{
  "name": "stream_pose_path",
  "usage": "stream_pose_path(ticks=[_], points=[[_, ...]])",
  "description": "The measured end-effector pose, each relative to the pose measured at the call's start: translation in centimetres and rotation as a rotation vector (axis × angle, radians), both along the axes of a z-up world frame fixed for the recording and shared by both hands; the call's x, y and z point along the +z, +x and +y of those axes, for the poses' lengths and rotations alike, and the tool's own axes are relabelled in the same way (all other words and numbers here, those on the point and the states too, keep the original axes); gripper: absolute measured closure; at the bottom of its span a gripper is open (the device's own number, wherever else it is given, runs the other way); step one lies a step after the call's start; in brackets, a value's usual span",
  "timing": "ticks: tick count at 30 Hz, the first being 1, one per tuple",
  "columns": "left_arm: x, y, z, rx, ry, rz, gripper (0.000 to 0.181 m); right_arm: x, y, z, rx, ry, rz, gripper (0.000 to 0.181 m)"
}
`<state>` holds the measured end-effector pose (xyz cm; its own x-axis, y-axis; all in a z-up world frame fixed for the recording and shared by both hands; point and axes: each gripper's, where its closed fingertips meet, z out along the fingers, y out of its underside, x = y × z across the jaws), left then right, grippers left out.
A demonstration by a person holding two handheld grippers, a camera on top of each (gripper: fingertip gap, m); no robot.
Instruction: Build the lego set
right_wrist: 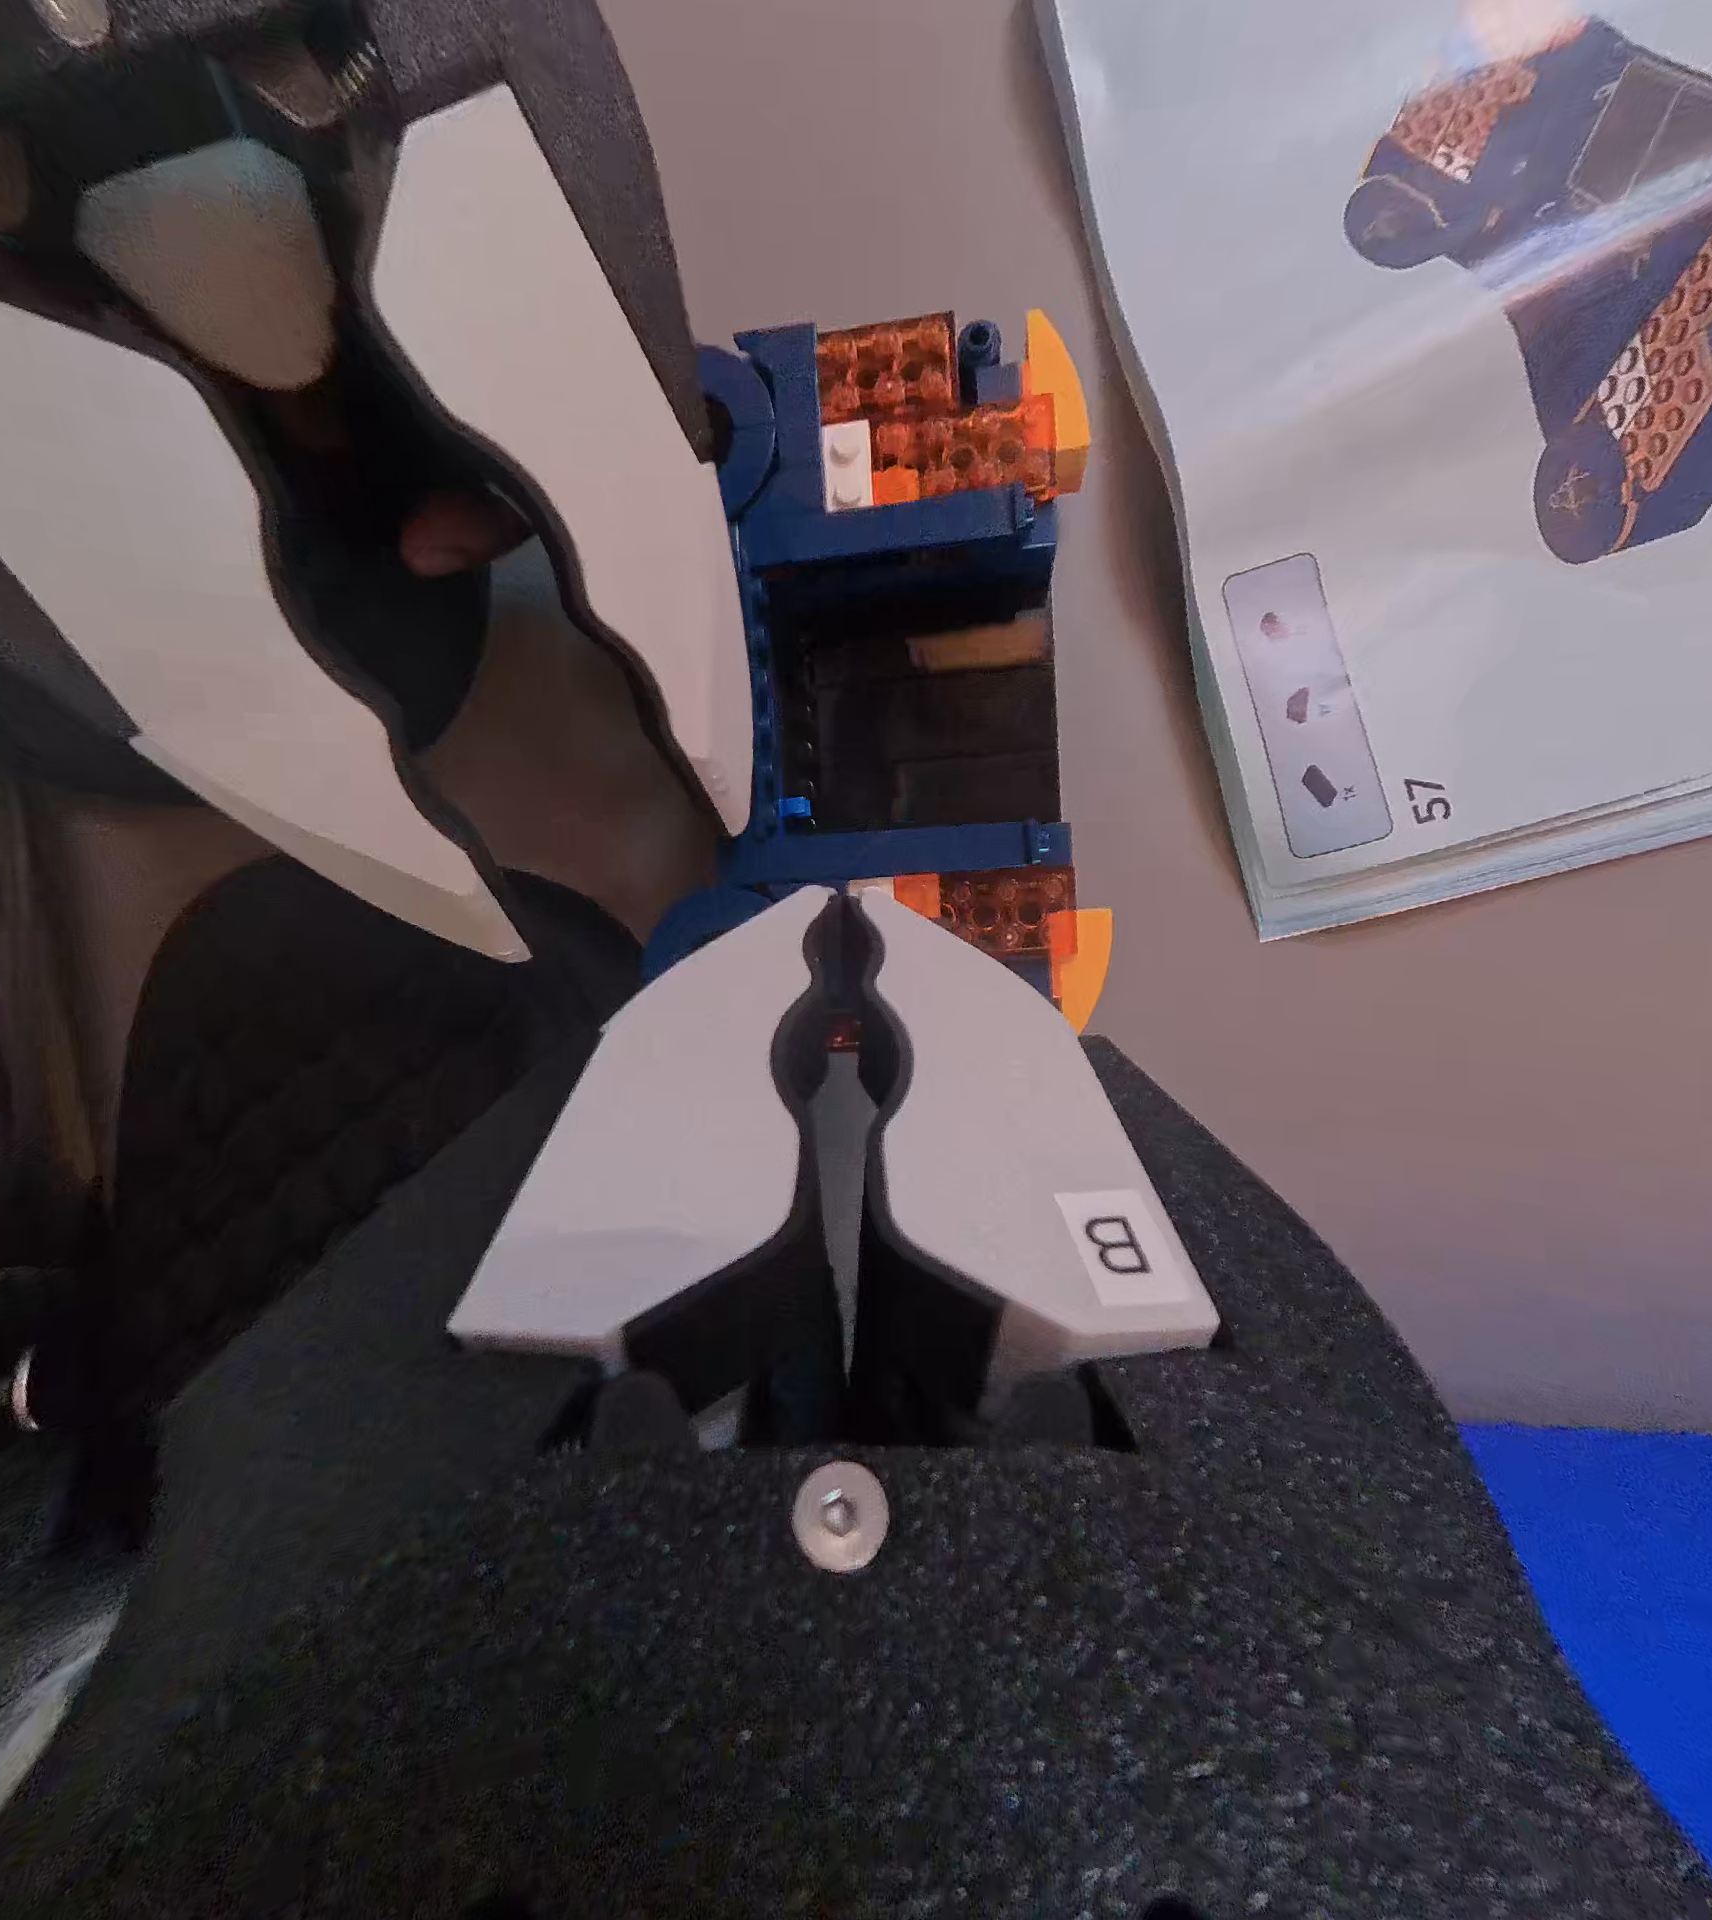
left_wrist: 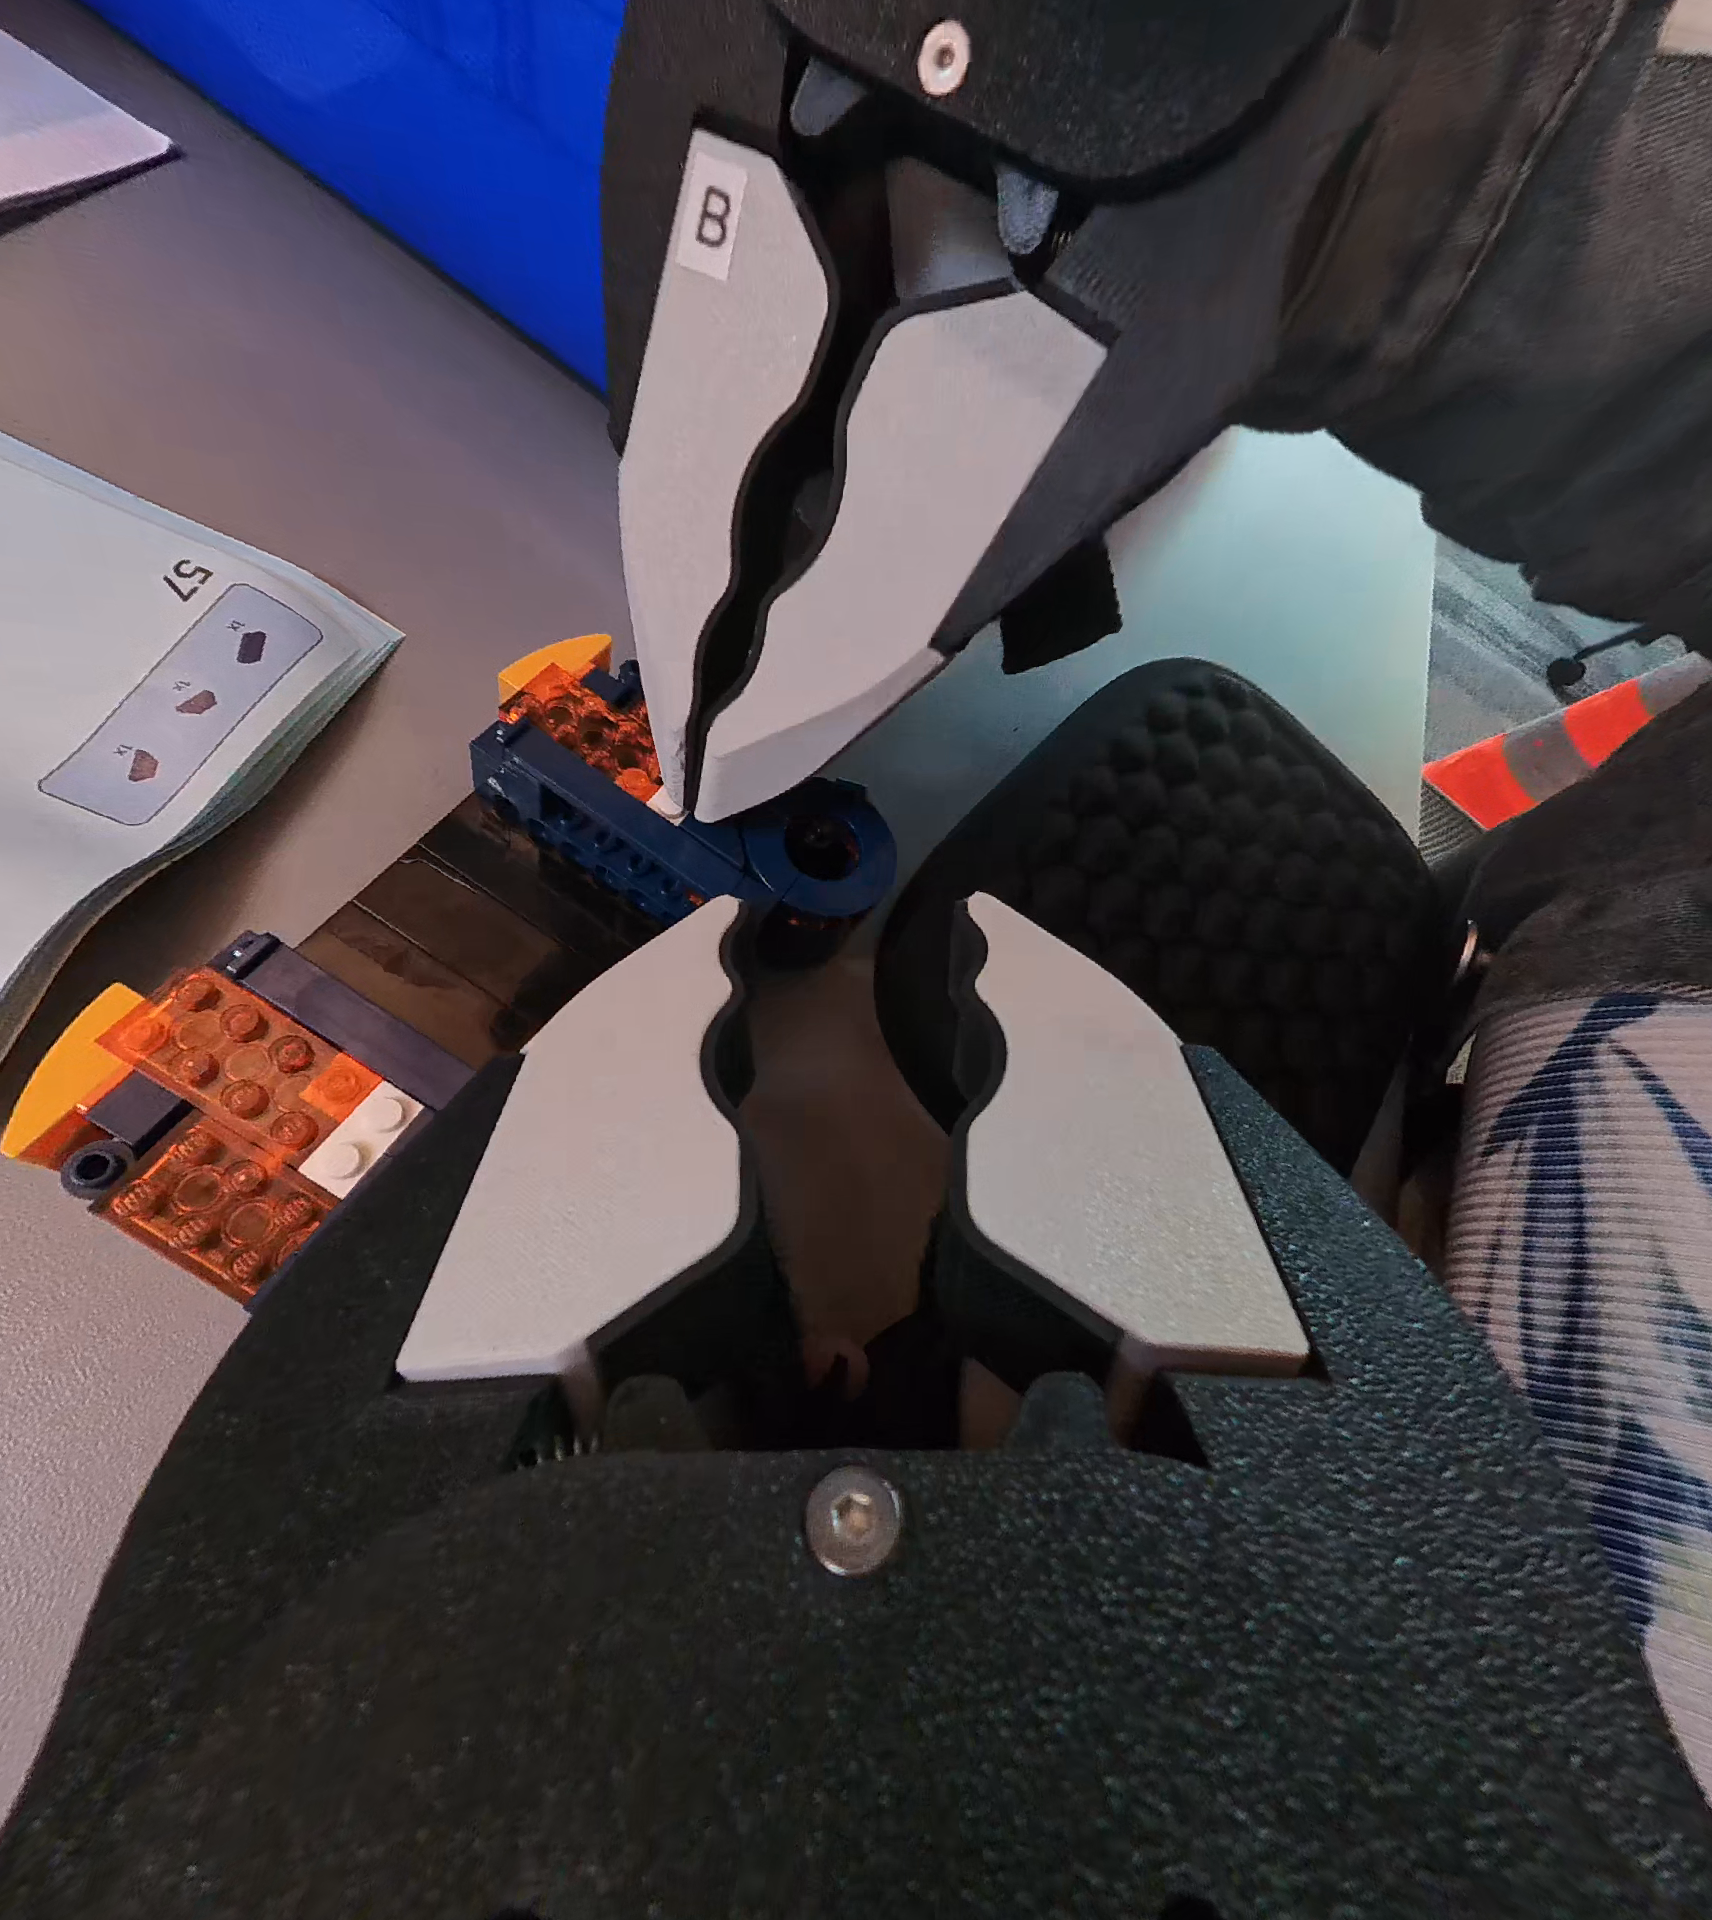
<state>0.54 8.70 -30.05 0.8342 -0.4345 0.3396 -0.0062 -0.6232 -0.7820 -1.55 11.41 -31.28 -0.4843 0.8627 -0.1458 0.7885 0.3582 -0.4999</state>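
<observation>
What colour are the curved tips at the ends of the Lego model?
Yellow-orange curved tips; the right wrist view shows them best.

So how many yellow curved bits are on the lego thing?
2. One yellow curved piece caps the model's far orange end; the other caps its near orange end, beside the right gripper. More may hide behind the grippers.

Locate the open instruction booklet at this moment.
The instruction booklet lies open on the grey table, upper right in the right wrist view and left in the left wrist view, just beside the lego model.
</observation>
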Motion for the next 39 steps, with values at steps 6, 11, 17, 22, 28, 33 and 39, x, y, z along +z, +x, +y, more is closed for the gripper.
stream_pose_path(ticks=[6,11,17,22,28,33,39], points=[[0.2,-0.1,0.0,0.008,0.006,-0.022,0.145,0.0,0.1,0.0,0.037,0.169,-0.071,0.181],[1.2,-0.4,0.0,0.02,0.058,-0.057,0.145,-0.1,0.1,0.0,0.033,0.171,-0.107,0.181],[2.4,-0.7,-0.2,0.038,0.137,-0.023,0.144,0.0,-0.1,0.0,0.1,0.301,-0.131,0.181],[2.6,-1.0,-1.2,0.049,0.17,0.047,0.142,4.4,-1.4,0.8,-0.04,0.213,0.094,0.175],[2.2,-0.8,-2.0,0.04,0.164,0.057,0.144,3.8,2.9,0.9,-0.112,0.153,0.102,0.177],[1.9,-0.6,-2.0,0.028,0.145,0.072,0.143,0.8,4.3,0.2,-0.121,0.114,0.067,0.176],[2.1,-0.5,-2.1,0.022,0.16,0.047,0.144,-1.6,5.6,0.9,-0.034,0.143,0.079,0.166]])
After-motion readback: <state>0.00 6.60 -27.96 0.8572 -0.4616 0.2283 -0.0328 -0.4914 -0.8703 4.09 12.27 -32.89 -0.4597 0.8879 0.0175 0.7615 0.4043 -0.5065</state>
